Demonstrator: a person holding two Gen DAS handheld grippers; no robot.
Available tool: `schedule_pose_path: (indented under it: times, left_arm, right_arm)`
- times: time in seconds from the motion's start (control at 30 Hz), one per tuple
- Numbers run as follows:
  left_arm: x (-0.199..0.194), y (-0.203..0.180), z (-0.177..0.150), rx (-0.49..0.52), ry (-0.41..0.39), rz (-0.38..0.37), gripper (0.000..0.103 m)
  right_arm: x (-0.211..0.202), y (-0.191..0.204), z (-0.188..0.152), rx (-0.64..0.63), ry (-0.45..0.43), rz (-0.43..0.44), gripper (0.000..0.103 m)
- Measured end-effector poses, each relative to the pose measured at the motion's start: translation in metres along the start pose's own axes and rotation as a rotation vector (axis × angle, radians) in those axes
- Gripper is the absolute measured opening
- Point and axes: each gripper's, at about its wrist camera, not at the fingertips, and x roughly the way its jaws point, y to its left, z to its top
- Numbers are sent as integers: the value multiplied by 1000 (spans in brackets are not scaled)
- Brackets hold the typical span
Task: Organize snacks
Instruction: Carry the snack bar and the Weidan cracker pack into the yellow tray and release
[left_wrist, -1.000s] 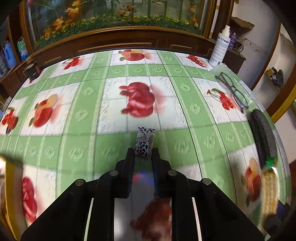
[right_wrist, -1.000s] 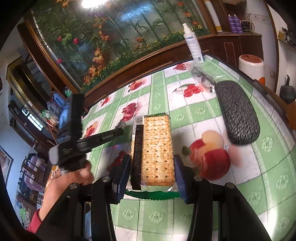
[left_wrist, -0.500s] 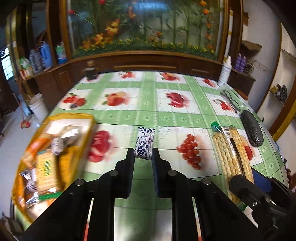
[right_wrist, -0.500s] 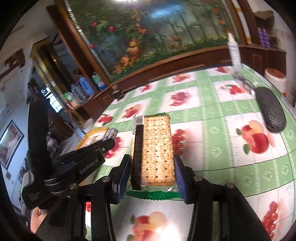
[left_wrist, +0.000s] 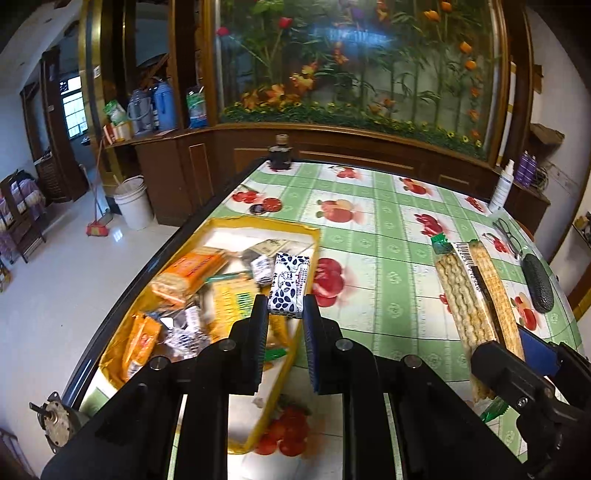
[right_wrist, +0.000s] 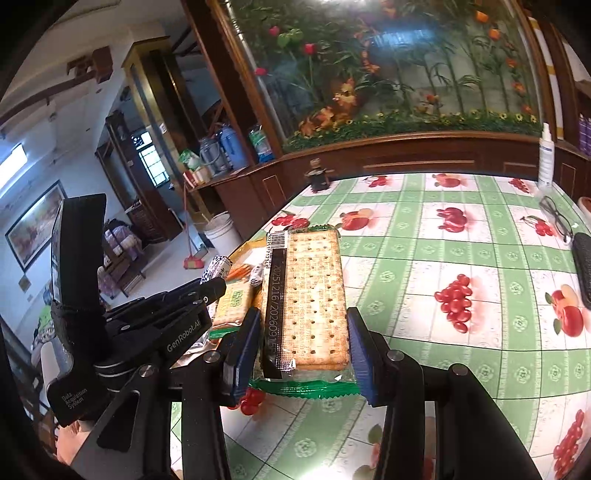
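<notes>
1. The left gripper has its jaws squeezed tight on a small candy pack, white with blue spots. The pack sticks out past the jaw tips.
2. Under and to the left of these jaws is a yellow box full of snacks. The candy pack hangs over the right wall of the box.
3. The box sits close to the left edge of the surface. Past that edge is only the floor, far below.
4. To the right of the left jaws there is lots of bare green cloth with fruit pictures.
5. The right gripper has its jaws pressed on the two long sides of a cracker pack. The pack lies flat and points away from the jaws.
6. In the right wrist view, the left gripper is just to the left of these jaws, with the candy pack at its tip. The yellow box shows behind the cracker pack, to the left.
7. Far to the right of the right jaws lie glasses and a dark case, near the right edge. A white bottle stands at the far edge.
8. Between the right jaws and those things the surface is wide open.
</notes>
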Motion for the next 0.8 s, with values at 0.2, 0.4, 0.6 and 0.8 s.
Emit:
schedule_pose_path:
  times: [0.2,0.4,0.6,0.8]
  left_arm:
    - [0,22,-7,-30,1,26,16]
    - [0,41,-11,-63,3,41,16]
    - [-1,59,-15,-86,7,50,16]
    - [1,70,-18,-97,14,58,16]
  right_arm:
    - [11,19,0,-33,18,21,46]
    - [22,34,0,-59,37,38,46]
    - [34,48,-1,-84,60,53,46]
    - [47,59,1,-99,78,70,46]
